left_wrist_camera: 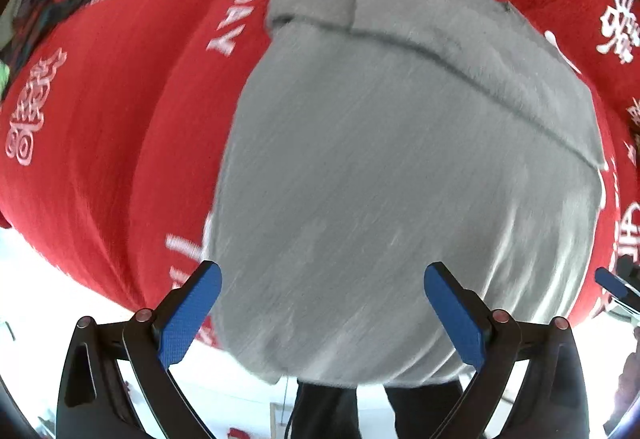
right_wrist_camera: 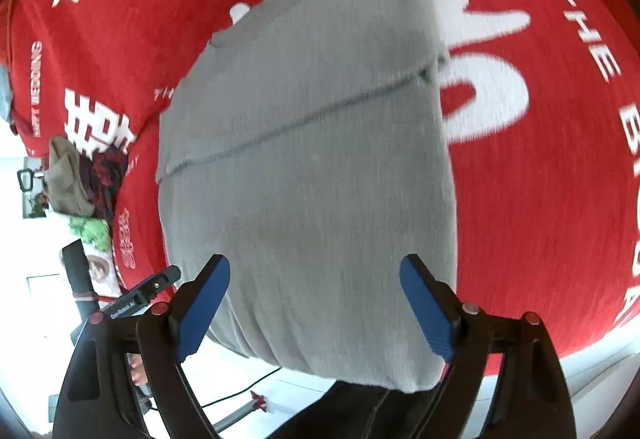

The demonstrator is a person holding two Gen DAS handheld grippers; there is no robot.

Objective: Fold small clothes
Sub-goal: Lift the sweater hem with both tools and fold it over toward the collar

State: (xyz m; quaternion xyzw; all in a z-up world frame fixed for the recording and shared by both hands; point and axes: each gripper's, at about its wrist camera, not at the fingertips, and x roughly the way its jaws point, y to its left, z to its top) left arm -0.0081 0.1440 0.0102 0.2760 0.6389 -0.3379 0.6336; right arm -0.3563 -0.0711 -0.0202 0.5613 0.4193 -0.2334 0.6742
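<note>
Left wrist: grey garment (left_wrist_camera: 380,179) lengthwise, hem toward tongs (left_wrist_camera: 322,315).

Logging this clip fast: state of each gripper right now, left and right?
Left gripper: open, holding nothing, jaws spread over the grey garment.
Right gripper: open, holding nothing, jaws spread over the same garment's near edge.

1 grey garment (left_wrist_camera: 400,179), 2 grippers (left_wrist_camera: 323,303) (right_wrist_camera: 315,295), 1 red cloth (left_wrist_camera: 120,119).

Both pictures are bright, and the floor (left_wrist_camera: 60,279) below looks washed-out white. The grey cloth (left_wrist_camera: 400,179) and the red cover (left_wrist_camera: 120,119) look smeared and streaky. Everything bends round, with dark corners.
</note>
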